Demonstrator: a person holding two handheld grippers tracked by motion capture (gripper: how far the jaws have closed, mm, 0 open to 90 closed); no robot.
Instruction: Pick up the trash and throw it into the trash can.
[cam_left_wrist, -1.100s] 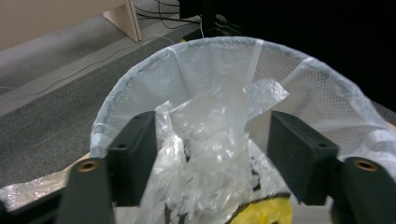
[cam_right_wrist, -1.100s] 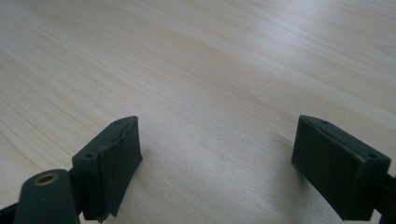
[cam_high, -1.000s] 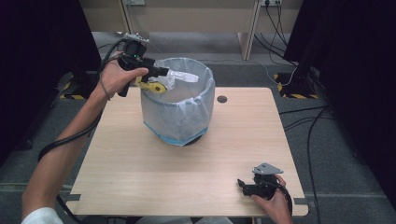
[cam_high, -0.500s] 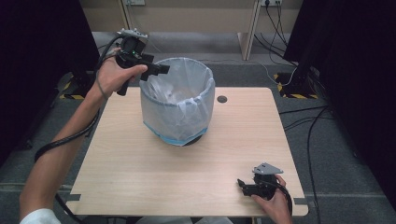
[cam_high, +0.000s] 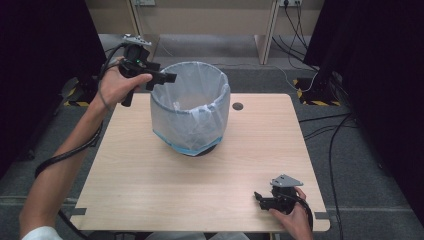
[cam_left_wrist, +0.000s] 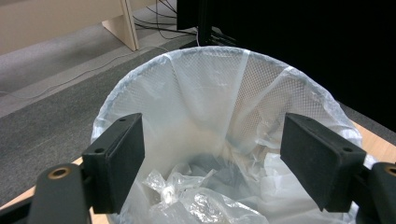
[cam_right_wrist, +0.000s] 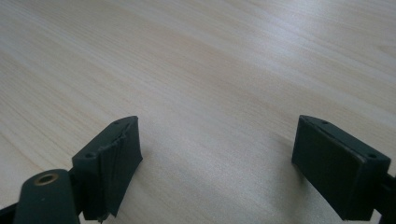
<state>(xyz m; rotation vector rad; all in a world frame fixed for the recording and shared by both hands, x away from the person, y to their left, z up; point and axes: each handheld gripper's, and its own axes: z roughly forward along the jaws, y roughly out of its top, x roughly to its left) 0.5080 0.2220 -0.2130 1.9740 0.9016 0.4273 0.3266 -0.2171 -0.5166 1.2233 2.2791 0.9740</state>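
Note:
A mesh bin lined with a clear plastic bag (cam_high: 190, 115) stands on the wooden table (cam_high: 150, 190), toward the back. My left gripper (cam_high: 167, 77) hovers at the bin's far left rim, pointing over the opening. Its jaws have just been opening and now stand open with nothing between them. In the left gripper view, my left gripper (cam_left_wrist: 212, 140) looks down into the bin (cam_left_wrist: 210, 93), where crumpled clear plastic (cam_left_wrist: 196, 200) lies at the bottom. My right gripper (cam_high: 260, 199) rests near the table's front right corner. In the right gripper view, my right gripper (cam_right_wrist: 217, 144) is open over bare wood (cam_right_wrist: 187, 56).
A small dark round hole (cam_high: 237, 106) sits in the tabletop just right of the bin. Cables trail over the grey floor behind the table, and black curtains hang at both sides. Light wooden furniture legs stand at the back.
A second ago a yellow-and-white thing sat between the left jaws over the bin; it is gone from them now. The left hand drew slightly back from the opening. The right hand kept still.

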